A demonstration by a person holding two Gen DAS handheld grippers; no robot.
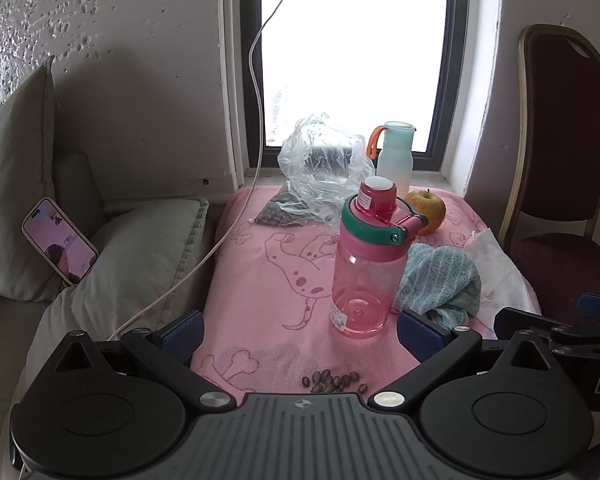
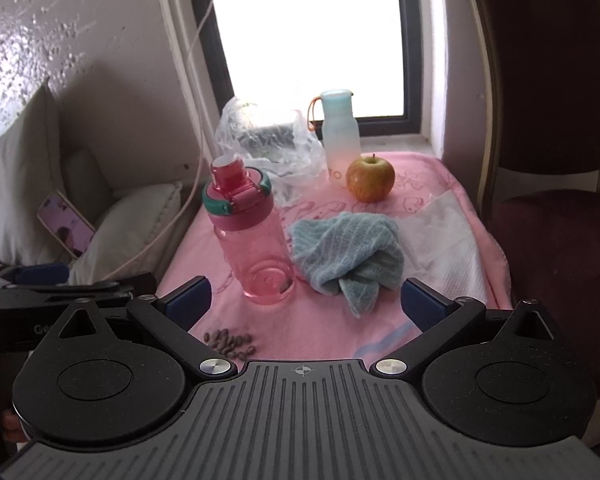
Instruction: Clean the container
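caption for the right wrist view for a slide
Open right gripper facing an upright pink water bottle and crumpled blue cloth on a pink blanket.

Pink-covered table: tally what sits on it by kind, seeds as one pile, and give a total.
Bottles: 2, pink bottle, pale blue bottle
Apple: 1
Teal cloth: 1
Paper towel: 1
Plastic bag: 1
Seed pile: 1
Total: 7

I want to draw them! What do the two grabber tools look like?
Both match. The left gripper and right gripper each have a grey ribbed body with a small crosshair mark, two round black discs, silver bolts, and black arms ending in blue-padded jaws. White lettering shows on each one's side where the other's camera sees it, too cut off to read.
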